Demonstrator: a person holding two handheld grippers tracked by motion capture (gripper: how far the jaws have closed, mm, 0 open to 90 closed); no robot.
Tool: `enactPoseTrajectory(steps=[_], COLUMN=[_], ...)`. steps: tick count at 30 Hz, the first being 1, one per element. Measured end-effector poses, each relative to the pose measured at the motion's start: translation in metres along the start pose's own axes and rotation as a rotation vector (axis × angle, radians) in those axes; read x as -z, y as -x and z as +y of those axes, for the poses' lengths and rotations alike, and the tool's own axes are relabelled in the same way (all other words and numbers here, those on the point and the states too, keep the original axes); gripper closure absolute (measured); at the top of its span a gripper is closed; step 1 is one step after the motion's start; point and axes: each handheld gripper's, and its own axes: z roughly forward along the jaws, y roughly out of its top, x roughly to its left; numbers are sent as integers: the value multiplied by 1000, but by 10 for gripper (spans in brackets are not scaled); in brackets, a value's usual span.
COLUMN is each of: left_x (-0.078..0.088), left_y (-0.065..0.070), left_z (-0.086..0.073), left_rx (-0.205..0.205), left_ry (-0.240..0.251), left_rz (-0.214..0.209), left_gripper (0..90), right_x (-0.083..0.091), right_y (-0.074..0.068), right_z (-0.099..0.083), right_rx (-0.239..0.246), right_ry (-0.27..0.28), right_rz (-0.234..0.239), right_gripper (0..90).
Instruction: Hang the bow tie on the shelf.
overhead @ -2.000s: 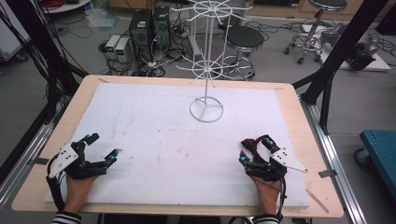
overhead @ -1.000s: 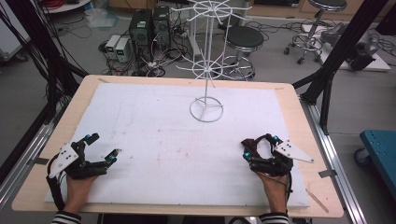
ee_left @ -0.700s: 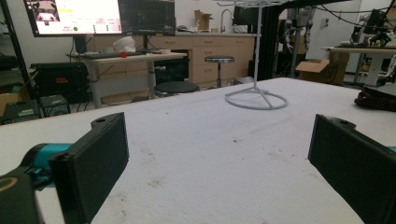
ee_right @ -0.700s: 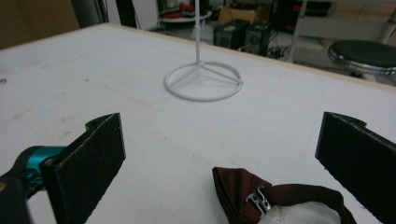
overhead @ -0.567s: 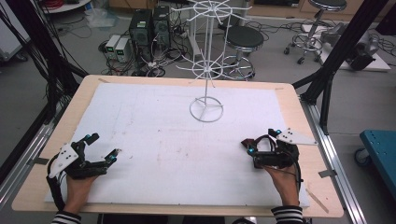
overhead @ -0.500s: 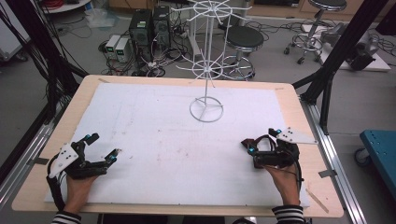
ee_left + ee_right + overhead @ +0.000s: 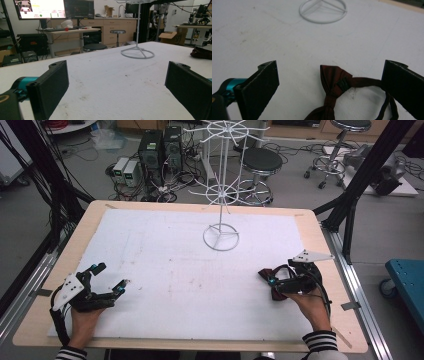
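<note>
On the white mat [image 7: 165,265], one bow tie [image 7: 334,85] lies between the right gripper's [image 7: 329,87] wide jaws.

The left gripper [image 7: 107,277] lies low at the near left side of the table, held by the left hand [image 7: 82,317] from behind. Its jaws are wide apart and point forward and a little to the right, with nothing between them. The left forearm enters from the bottom edge, and a striped cuff shows at the wrist.

The right gripper [image 7: 267,282] is at the near right side, held by the right hand [image 7: 310,305]. It points to the left, tilted down toward the table surface. Its jaws are also spread wide. The grey plate on top faces away from the person. The right forearm comes in from the bottom edge, with a striped cuff.
</note>
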Motion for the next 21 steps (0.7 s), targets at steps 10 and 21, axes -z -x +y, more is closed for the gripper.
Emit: enactPoseTrajectory(steps=[10,21], left_x=[0,0], left_y=[0,0], left_z=[0,0], left_rx=[-2,-1], left_ry=[-1,0], left_rz=[0,0], left_gripper=[56,56], right_x=[-15,-26], right_y=[6,9], right_z=[4,5], right_rx=[17,12], right_ry=[-191,-282], right_rz=[-3,5], right_gripper=[8,43])
